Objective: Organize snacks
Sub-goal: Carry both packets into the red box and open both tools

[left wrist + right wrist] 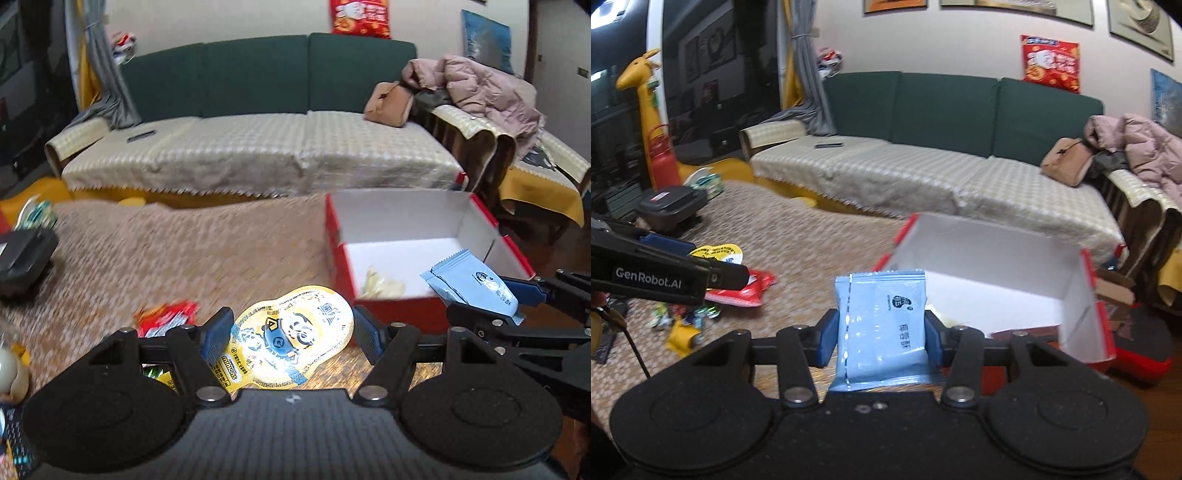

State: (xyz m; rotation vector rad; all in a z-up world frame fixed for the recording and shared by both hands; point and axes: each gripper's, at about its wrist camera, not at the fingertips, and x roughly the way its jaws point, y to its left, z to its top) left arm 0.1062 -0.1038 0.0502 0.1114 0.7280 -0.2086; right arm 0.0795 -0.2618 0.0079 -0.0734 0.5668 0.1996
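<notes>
My left gripper [291, 336] is shut on a yellow Minions snack pouch [291, 343], held above the woven mat just left of the red box [399, 308]. My right gripper [881, 332] is shut on a light blue snack packet [882, 325], held upright in front of the box [1086, 332]. In the left wrist view the right gripper [517, 302] holds the blue packet [476, 291] over the box's near right corner. The box has a white inside with one pale yellow packet [382, 284] in it.
A red snack packet [166, 317] lies on the mat; it also shows in the right wrist view [742, 291], with several small loose snacks [687, 321] beside it. A black case [672, 206] sits at the far left. A green sofa [923, 147] stands behind.
</notes>
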